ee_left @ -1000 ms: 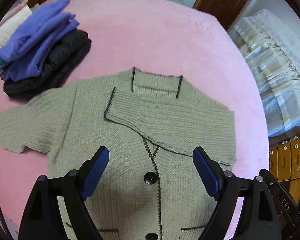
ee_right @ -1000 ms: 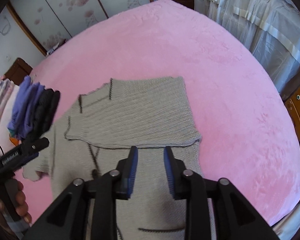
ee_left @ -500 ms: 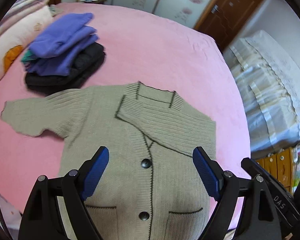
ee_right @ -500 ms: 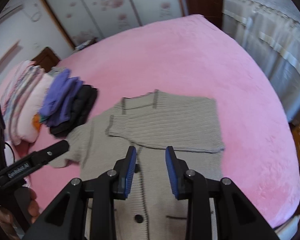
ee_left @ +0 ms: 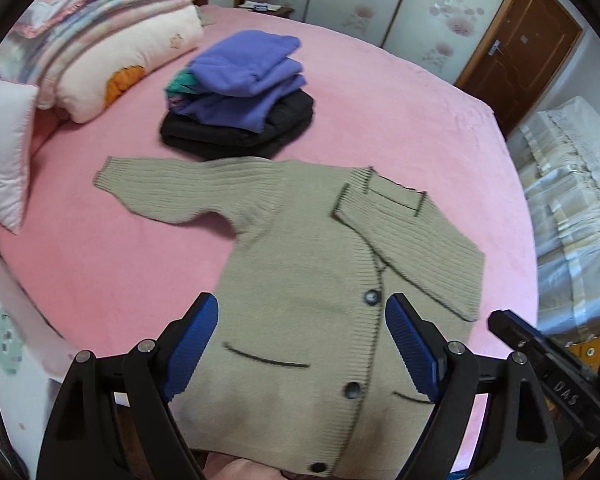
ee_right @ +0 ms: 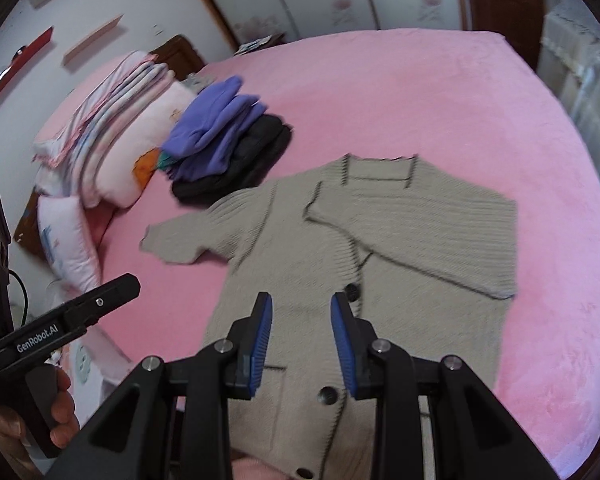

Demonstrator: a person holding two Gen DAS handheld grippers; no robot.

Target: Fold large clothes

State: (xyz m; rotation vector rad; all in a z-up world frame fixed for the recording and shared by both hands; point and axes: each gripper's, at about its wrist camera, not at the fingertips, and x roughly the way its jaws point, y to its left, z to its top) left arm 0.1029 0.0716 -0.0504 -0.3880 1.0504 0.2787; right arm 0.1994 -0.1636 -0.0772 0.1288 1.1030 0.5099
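A beige knit cardigan (ee_left: 300, 264) with dark trim and buttons lies flat on the pink bed (ee_left: 380, 92). Its right sleeve (ee_left: 416, 240) is folded across the chest; its left sleeve (ee_left: 168, 192) lies stretched out to the left. My left gripper (ee_left: 302, 344) is wide open and empty above the lower front of the cardigan. My right gripper (ee_right: 302, 340) is open with a narrower gap, empty, above the cardigan's (ee_right: 364, 264) button line. The left gripper's body also shows at the left in the right wrist view (ee_right: 64, 328).
A stack of folded purple and black clothes (ee_left: 240, 96) sits beyond the cardigan. Pillows and folded blankets (ee_left: 100, 36) lie at the far left. The bed's near edge runs below the cardigan's hem. A covered piece of furniture (ee_left: 572, 200) stands right of the bed.
Both grippers have pulled back and up from the cardigan, and the views have swung left, so the whole garment and the pillows now show. The right gripper's jaws have opened wider.
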